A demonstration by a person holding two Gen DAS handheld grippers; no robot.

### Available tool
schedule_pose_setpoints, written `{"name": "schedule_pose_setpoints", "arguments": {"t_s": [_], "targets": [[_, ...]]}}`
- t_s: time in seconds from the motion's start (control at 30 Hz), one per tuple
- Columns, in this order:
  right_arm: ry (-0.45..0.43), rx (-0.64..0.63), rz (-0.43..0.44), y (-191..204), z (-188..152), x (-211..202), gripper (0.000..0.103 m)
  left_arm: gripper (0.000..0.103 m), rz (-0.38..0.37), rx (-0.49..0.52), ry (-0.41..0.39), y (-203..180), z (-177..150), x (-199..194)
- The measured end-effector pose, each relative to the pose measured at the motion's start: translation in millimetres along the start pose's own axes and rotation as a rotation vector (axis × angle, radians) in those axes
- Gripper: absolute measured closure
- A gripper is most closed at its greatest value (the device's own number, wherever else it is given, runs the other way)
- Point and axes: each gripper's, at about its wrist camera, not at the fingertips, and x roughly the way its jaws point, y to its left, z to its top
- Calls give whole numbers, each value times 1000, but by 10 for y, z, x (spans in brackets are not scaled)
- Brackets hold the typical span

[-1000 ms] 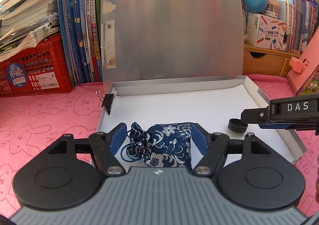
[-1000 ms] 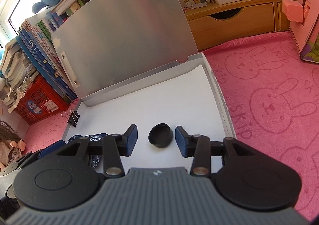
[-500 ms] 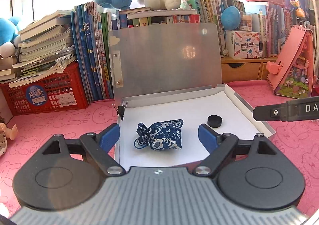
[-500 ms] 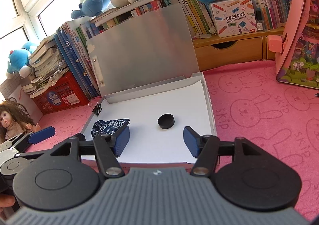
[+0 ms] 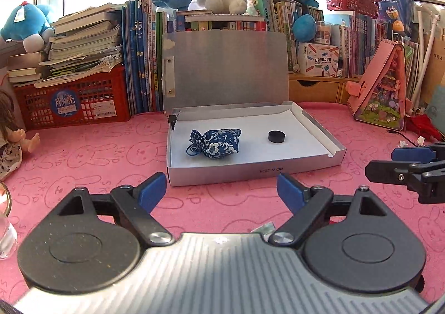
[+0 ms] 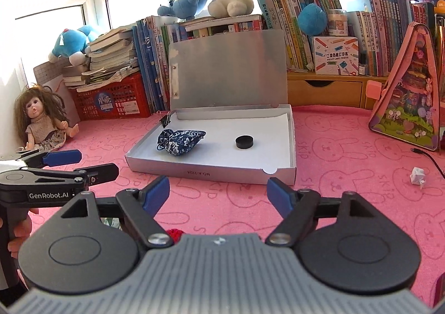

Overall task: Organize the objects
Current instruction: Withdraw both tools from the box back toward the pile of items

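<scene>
Far left, against a red crate (image 6: 111, 102): a doll (image 6: 41, 122) seated on the pink mat (image 5: 91, 158). Nearer, left gripper (image 5: 221, 188), jaws spread wide, just widened a little, nothing between them, short of the box. Centre: shallow silver box (image 5: 250, 172), lid upright against the books. Inside, on white lining, blue floral pouch (image 5: 215, 143) at left, black round cap (image 5: 276, 136) to its right, well apart. Right gripper (image 6: 218, 193), jaws just opening, wide and empty, over bare mat. Far right: crumpled white paper (image 6: 418, 175).
</scene>
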Motion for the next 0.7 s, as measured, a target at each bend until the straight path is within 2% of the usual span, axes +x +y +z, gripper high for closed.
{"name": "schedule_pose_setpoints", "arguments": {"t_s": [0.33, 0.5, 0.7], "targets": [[43, -53, 25, 169, -461, -210, 17, 13, 34, -11, 32, 136, -486, -153], [40, -102, 0, 269, -621, -286, 17, 13, 46, 3, 31, 145, -634, -180], [29, -68, -27, 208, -741, -403, 17, 13, 40, -6, 23, 138, -821, -311]]}}
